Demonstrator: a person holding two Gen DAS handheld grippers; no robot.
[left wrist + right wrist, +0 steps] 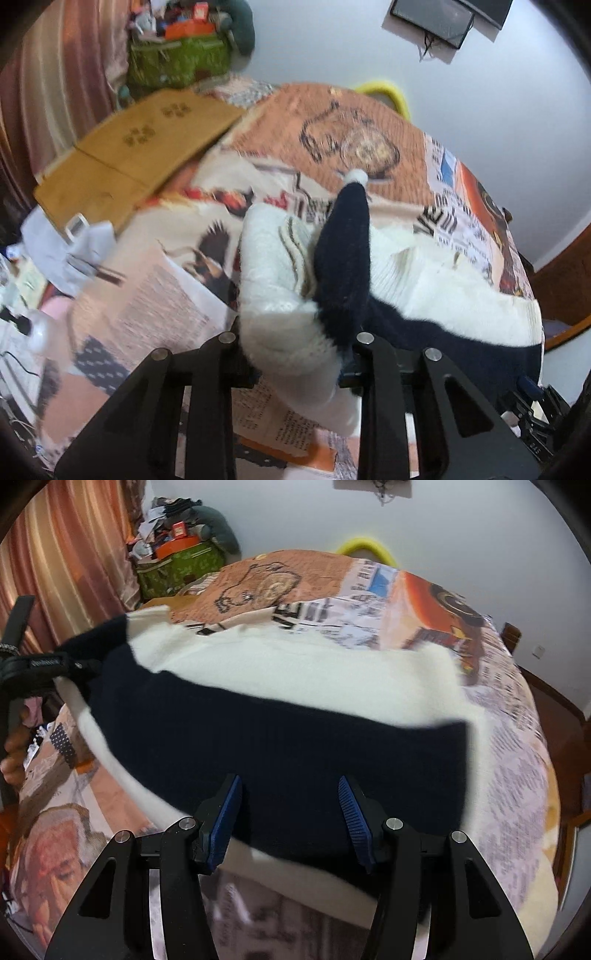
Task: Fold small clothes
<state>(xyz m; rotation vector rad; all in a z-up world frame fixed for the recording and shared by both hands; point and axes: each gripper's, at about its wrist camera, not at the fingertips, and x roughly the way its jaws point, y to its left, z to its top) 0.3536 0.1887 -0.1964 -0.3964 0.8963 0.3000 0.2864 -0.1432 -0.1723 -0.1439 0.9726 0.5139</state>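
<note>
A small white and navy knitted sweater lies on a bed cover printed like newspaper. My left gripper is shut on a bunched part of it, with white and navy cloth and a navy sleeve rising between the jaws; its pads are hidden by the fabric. In the right wrist view the sweater spreads flat across the cover, lifted at its left end where the left gripper holds it. My right gripper stands open just over the navy band, blue pads apart and not pressing on cloth.
A wooden board lies at the back left of the bed, with a green box of clutter behind it by the curtain. A yellow ring shows past the far edge. A hand grips the left tool's handle.
</note>
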